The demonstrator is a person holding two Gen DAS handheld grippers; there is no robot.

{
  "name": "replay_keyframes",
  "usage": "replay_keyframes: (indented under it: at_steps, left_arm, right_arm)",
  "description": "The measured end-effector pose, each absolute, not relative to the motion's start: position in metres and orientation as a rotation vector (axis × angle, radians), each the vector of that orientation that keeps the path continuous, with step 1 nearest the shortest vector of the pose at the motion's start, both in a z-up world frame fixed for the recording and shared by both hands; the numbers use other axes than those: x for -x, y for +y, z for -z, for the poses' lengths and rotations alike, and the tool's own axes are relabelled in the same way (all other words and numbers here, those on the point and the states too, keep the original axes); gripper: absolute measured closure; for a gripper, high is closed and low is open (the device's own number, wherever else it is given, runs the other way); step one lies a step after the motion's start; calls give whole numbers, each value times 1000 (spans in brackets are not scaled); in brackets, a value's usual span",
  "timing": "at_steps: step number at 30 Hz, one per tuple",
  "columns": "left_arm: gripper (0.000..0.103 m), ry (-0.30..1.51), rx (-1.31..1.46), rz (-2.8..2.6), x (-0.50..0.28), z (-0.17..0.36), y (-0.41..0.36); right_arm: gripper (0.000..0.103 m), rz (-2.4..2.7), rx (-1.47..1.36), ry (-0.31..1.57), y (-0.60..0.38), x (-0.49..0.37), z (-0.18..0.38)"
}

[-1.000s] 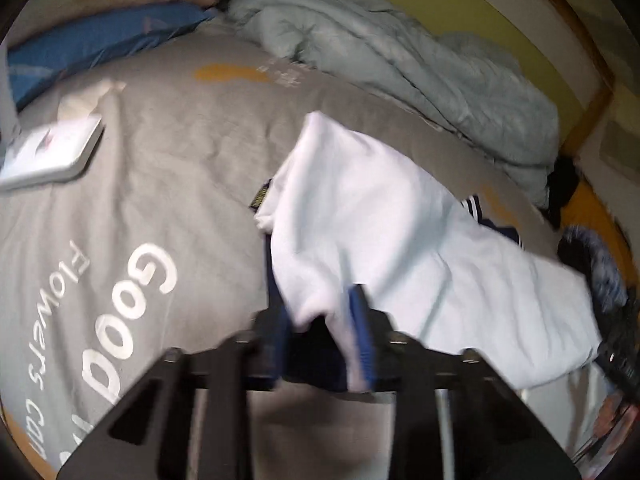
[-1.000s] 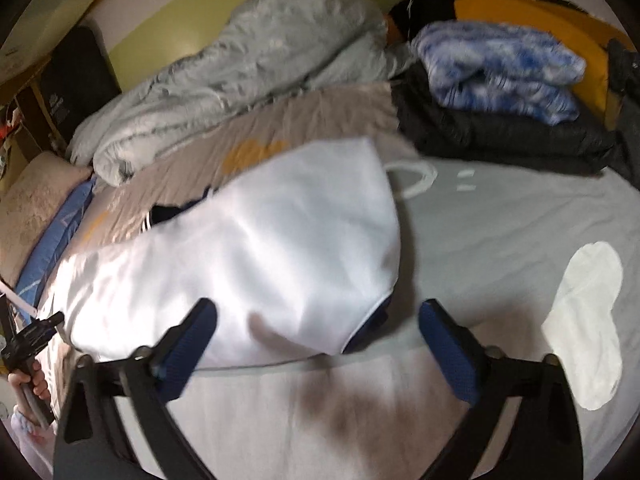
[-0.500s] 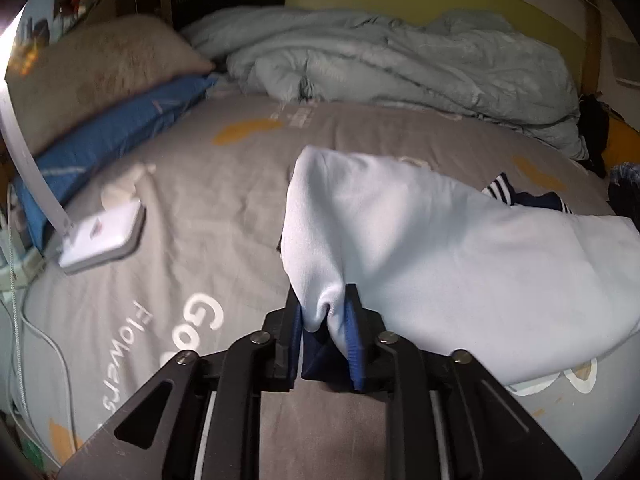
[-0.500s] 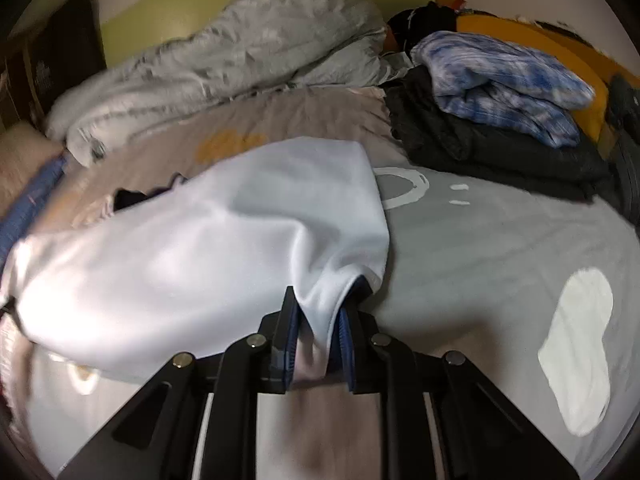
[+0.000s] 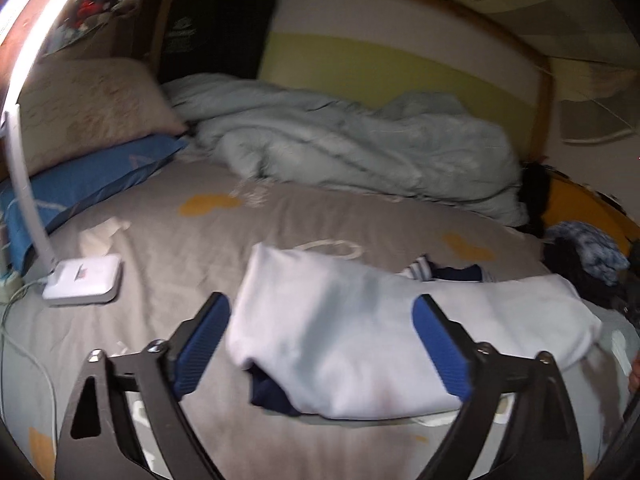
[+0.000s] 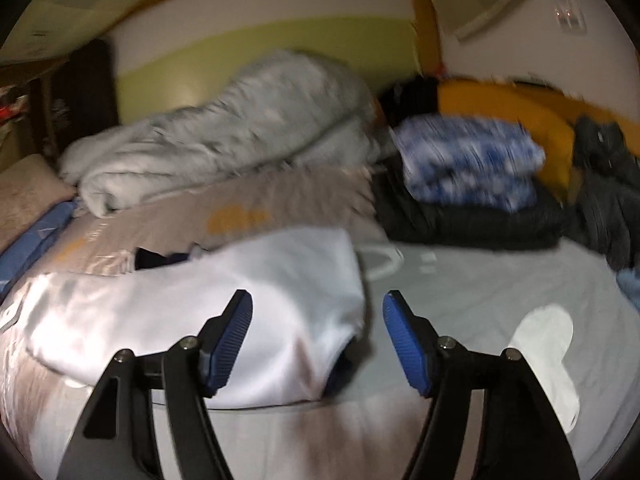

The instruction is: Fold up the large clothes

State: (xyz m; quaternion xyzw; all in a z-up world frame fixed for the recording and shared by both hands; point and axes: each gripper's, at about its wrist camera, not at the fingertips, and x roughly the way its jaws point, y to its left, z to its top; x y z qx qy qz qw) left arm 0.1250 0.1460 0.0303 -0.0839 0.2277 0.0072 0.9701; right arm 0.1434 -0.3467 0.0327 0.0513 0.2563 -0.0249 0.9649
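White garment lies on bed below left gripper, just opened.

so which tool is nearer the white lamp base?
Left. The left tool has the lamp base just off its left side; the right tool works the garment's far end.

Both wrist views look slightly downward, close over the bed, sharing the white garment from opposite ends.
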Motion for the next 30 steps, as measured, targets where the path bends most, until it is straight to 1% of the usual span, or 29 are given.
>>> replay_keyframes:
  at_steps: [1, 2, 3, 4, 9, 10, 16, 22, 24, 26, 27, 30]
  left_arm:
    - [0, 449, 150, -7, -123, -31, 141]
    - [0, 437, 129, -4, -121, -32, 135]
    - [0, 427, 110, -1, -120, -32, 130]
    - [0, 421, 94, 5, -119, -32, 125]
    - [0, 370, 34, -142, -117, -25, 108]
    - [0, 355, 32, -122, -116, -24, 106]
    - [0, 379, -1, -51, -117, -21, 98]
    - [0, 433, 11, 14, -120, -14, 87]
    - [0, 441, 24, 20, -120, -12, 86]
    - [0, 453, 18, 26, -121, -9, 84]
    - [0, 455, 7, 27, -122, -8, 82]
    - [0, 445, -40, 12, -120, -5, 76]
  right_arm:
    - [39, 27, -91, 500, -341, -140, -36]
    - [42, -1, -85, 494, -336, -138, -37]
    - [51, -44, -84, 495, -330, -137, -37]
    - [57, -57, -81, 501, -326, -137, -38]
    - [70, -129, -49, 580, -303, -143, -31]
    - [70, -131, -50, 595, -302, -144, -29]
    - [70, -134, -89, 611, -304, -144, -25]
    - [70, -246, -218, 739, -313, -157, -9]
    - [67, -227, -241, 753, -315, -158, -4]
    - [67, -198, -269, 747, -318, -157, -1]
    - [65, -184, -282, 744, -319, -156, 0]
    - [53, -111, -353, 749, -330, -152, 7]
